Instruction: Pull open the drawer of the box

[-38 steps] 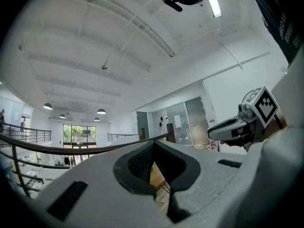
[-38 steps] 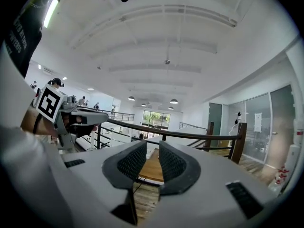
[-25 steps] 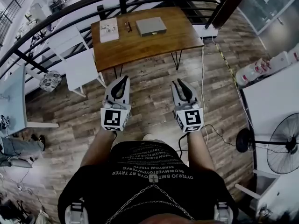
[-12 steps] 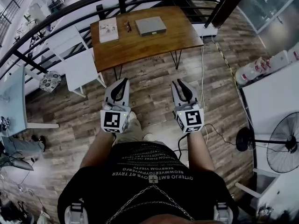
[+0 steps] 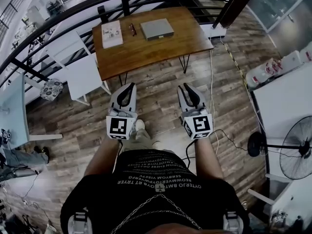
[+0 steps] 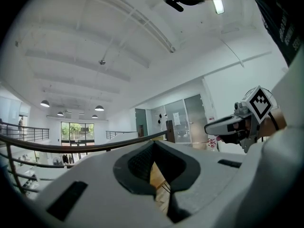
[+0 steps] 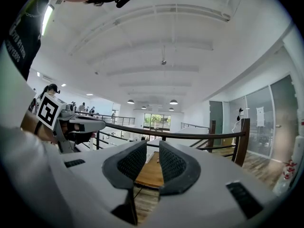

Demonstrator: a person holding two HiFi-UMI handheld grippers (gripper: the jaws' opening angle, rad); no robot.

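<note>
Since a second ago, the person's leg and pale shoe [image 5: 140, 126] have come into view between the two claws, and the table [image 5: 146, 50] has slid slightly up and grown a little in the head view. Both claws sit at nearly the same spots in the picture as before.

On the far half of the table lies the box [image 5: 157, 29]: a low, flat, grey rectangle with a lighter edge round a darker top, its long side running roughly along the table's far edge. From here no drawer front or handle can be made out. On the same half of the table, to the box's left, lies a white booklet [image 5: 111, 34], and a small dark thing [image 5: 132, 29] lies between the two.

The left claw [image 5: 130, 85] and the right claw [image 5: 184, 86] are held side by side over the plank floor [image 5: 161, 106], on the near side of the table and well apart from it, both pointing toward it. The left claw is clenched: its ribbed pads meet at the tips with nothing caught between. The right claw is released, its pads parted by a clear gap through which only the table's wood shows.

A dark railing [image 5: 73, 11] curves behind the table.
</note>
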